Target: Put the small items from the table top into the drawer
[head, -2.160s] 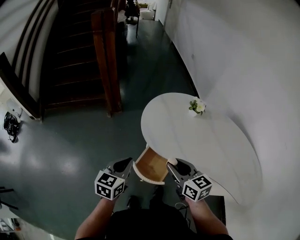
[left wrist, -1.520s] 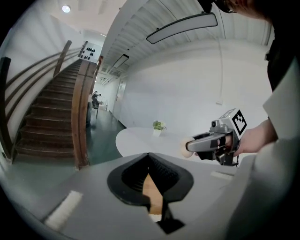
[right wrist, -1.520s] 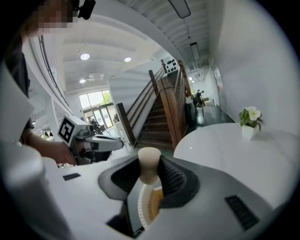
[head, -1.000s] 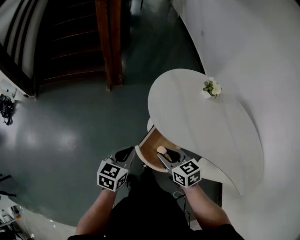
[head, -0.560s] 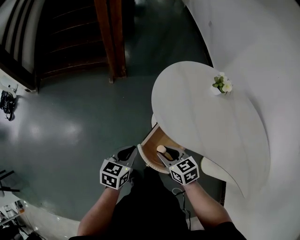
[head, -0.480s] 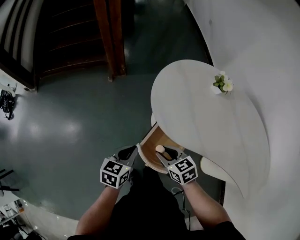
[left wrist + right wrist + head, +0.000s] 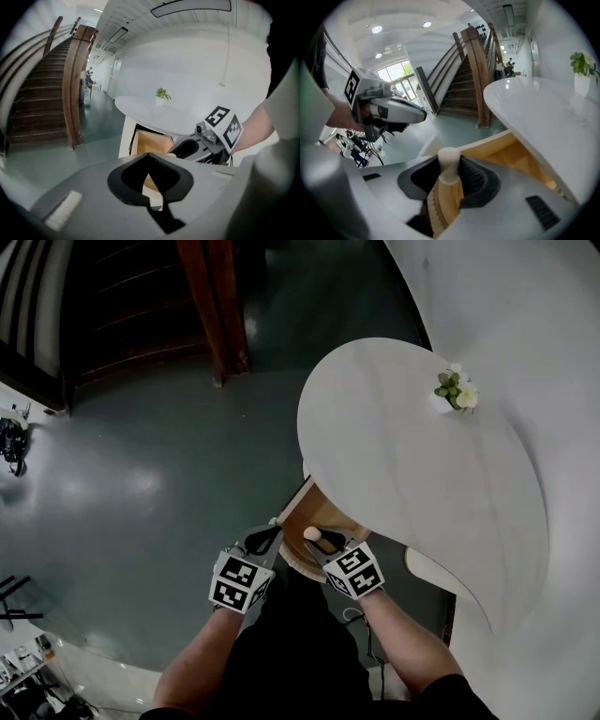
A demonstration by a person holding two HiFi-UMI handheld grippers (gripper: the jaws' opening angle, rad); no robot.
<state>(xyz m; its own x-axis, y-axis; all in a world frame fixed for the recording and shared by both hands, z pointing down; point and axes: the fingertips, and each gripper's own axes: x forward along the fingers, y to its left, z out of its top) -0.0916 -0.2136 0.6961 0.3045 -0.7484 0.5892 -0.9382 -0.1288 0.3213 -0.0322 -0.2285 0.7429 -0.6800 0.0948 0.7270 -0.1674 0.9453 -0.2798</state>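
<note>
1. The right gripper (image 7: 323,545) has its jaws closed on a small wooden item (image 7: 449,164) with a pale rounded knob and a ribbed edge. The item stands upright between the pads.
2. In the head view the item sits over the wooden inside of the open drawer (image 7: 326,514), near the drawer's curved white front.
3. The left gripper (image 7: 270,534) has its jaw tips together and nothing between them. It hangs just beside the drawer's left front corner, close to the right gripper but not touching it.
4. The white oval table (image 7: 403,437) overhangs the back of the drawer, so only the front part of the drawer is open from above.
5. A small potted plant (image 7: 455,390) in a white vase stands at the far side of the table top, next to the white wall (image 7: 534,315).
6. A dark wooden stair post (image 7: 211,306) and its stairs rise from the grey-green floor (image 7: 141,474), well apart from the table.
</note>
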